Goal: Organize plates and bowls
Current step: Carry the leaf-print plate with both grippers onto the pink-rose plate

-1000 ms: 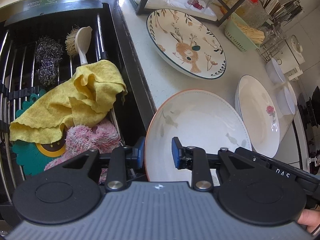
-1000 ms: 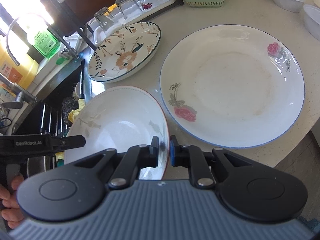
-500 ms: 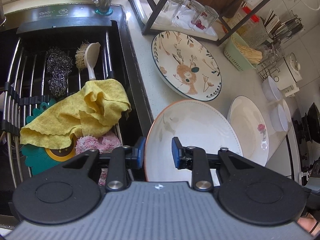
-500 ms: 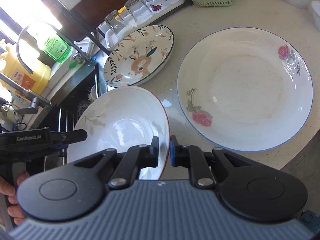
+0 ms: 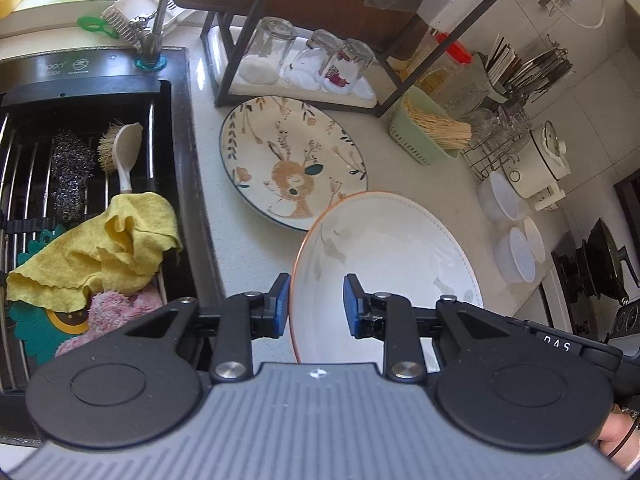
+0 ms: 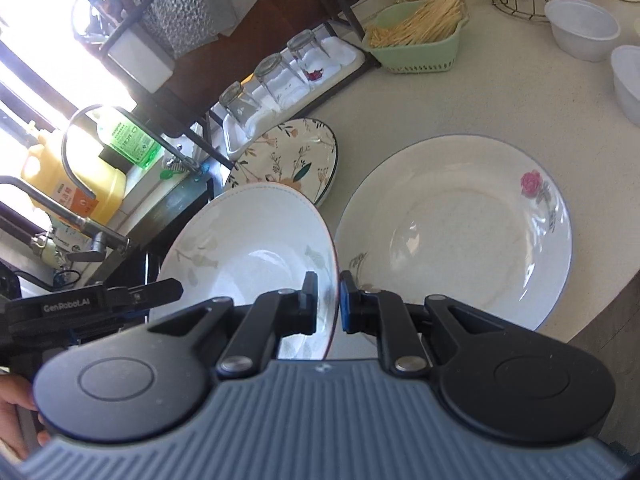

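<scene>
A white leaf-patterned plate with an orange rim (image 5: 384, 264) (image 6: 248, 248) hangs tilted above the counter, held from both sides. My left gripper (image 5: 316, 306) is shut on its left rim. My right gripper (image 6: 328, 302) is shut on its right rim, which passes between the blue pads. A rabbit-patterned plate (image 5: 292, 164) (image 6: 288, 160) lies on the counter behind it. A white plate with a rose and blue rim (image 6: 452, 232) lies to the right; the left wrist view does not show it. Small white bowls (image 5: 516, 256) (image 6: 582, 32) stand further right.
The sink (image 5: 176, 152) at left holds a rack with a yellow cloth (image 5: 120, 248), a brush and steel wool. A black shelf frame with upturned glasses (image 5: 312, 60) and a green basket of sticks (image 5: 432, 132) line the back. The counter edge (image 6: 592, 312) runs at right.
Both grippers have risen with the orange-rimmed plate between them. The counter, sink and other plates look smaller and farther below, and the held plate now overlaps the rabbit plate's near edge.
</scene>
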`<state>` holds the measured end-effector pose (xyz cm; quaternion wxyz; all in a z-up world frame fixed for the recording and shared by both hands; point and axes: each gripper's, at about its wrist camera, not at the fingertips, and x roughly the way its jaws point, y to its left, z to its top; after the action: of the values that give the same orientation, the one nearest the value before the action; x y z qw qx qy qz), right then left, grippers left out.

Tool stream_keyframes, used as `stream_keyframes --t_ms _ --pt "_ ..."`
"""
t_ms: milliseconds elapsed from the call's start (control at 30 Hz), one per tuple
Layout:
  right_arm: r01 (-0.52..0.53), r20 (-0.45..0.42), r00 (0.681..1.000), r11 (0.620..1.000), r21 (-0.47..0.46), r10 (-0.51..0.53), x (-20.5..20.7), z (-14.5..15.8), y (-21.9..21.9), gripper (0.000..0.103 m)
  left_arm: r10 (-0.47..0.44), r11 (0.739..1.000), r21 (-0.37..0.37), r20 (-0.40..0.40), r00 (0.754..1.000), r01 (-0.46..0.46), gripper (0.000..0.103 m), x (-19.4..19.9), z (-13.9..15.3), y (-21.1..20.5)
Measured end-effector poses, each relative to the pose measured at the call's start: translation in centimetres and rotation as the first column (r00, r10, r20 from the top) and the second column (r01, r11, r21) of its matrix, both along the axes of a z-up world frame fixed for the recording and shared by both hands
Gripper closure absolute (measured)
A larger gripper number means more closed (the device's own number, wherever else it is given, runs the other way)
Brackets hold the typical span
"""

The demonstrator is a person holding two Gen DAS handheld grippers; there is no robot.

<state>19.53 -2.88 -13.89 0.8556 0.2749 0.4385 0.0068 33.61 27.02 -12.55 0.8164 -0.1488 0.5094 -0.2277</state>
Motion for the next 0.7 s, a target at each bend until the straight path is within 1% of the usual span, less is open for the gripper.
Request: stream_keyframes --t_ms 167,233,300,367,433,500,633,700 --pt "0.006 0.022 1.000 1.000 -0.011 -0.006 0.3 0.6 -2.9 0.089 0.008 0.999 -0.036 -0.002 1.000 -0.008 0.072 0.3 0.5 -2.8" --pt "0.018 0.018 1.000 1.000 -0.009 -0.018 0.4 0.3 -4.0 0.089 0.000 0.999 -0.041 -0.012 1.000 0.000 0.072 0.6 0.3 -4.0" --pt "0.032 0.000 0.999 0.999 0.016 -0.032 0.3 -0.5 -5.4 0.089 -0.011 0.999 -0.030 -0.009 1.000 0.010 0.072 0.9 -0.3 -5.3" --pt "0.033 -0.021 0.999 0.999 0.028 -0.032 0.6 -1.3 -6.5 0.089 -0.003 1.000 -0.028 -0.045 0.999 0.002 0.072 1.4 -1.2 -6.3" --pt "0.023 -0.049 0.999 0.999 0.029 -0.022 0.9 -2.1 -7.4 0.089 -0.002 0.999 -0.035 -0.060 0.998 0.000 0.072 1.6 -1.9 -7.1" --pt "0.002 -0.059 0.998 0.999 0.033 0.000 1.1 -2.6 -8.2 0.089 0.007 1.000 -0.019 -0.074 0.997 -0.008 0.072 1.8 -2.5 -8.1" --pt "-0.020 -0.082 0.996 0.998 0.053 0.024 1.8 -3.9 -9.6 0.089 0.015 1.000 0.026 -0.064 0.998 -0.014 0.073 1.9 -3.2 -9.9" --pt "-0.025 -0.108 0.994 0.997 0.066 0.032 2.2 -4.8 -10.2 0.089 0.020 0.999 0.044 -0.077 0.997 -0.017 0.073 2.1 -3.7 -10.5"
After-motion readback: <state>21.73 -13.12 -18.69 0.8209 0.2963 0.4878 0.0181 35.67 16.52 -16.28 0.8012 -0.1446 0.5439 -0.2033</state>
